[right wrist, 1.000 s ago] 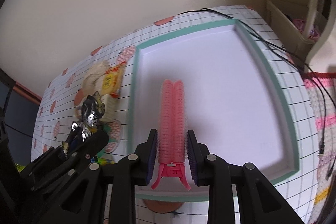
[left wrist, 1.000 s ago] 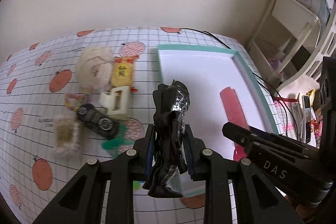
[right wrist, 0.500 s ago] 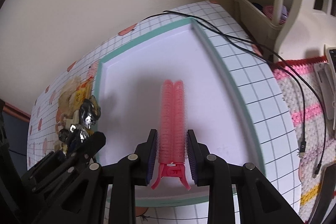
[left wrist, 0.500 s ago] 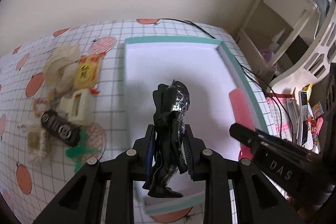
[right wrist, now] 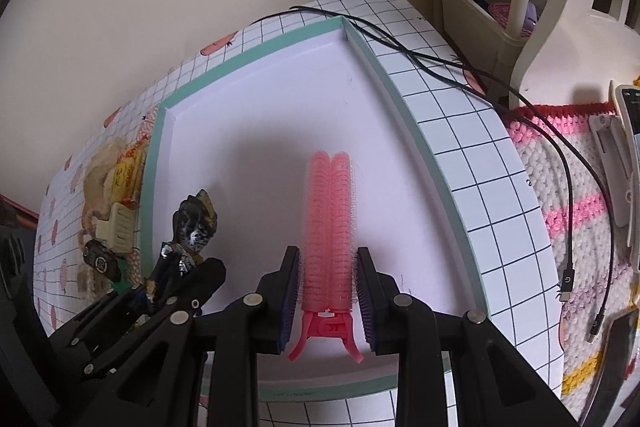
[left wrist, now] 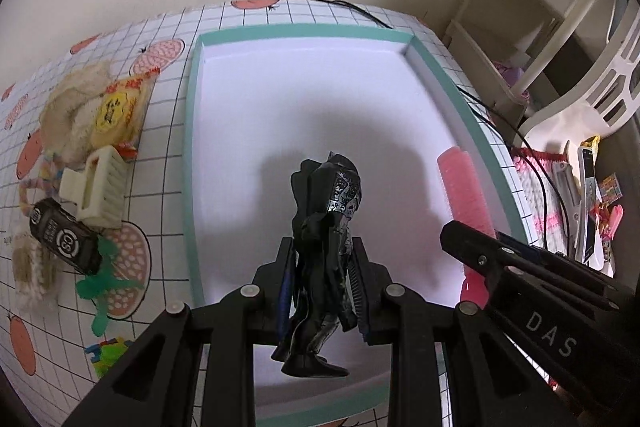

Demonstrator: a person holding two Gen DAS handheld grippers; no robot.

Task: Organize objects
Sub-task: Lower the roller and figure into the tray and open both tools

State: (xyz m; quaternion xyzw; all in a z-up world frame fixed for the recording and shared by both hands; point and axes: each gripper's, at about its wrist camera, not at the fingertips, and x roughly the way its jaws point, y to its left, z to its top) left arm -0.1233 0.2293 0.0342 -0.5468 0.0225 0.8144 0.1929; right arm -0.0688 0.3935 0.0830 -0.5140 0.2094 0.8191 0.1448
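The left gripper is clamped on the dark figurine, held upright above the near half of the teal-rimmed tray. The right gripper is clamped on the pink hair roller clip, whose long axis runs straight ahead along the fingers, toward the tray's far rim. It sits just inside the tray's right wall. Height above the tray floor is hard to judge; neither item appears to touch it. The coming move is probably a straight descent. Remaining clutter lies on the worktop left of the tray.
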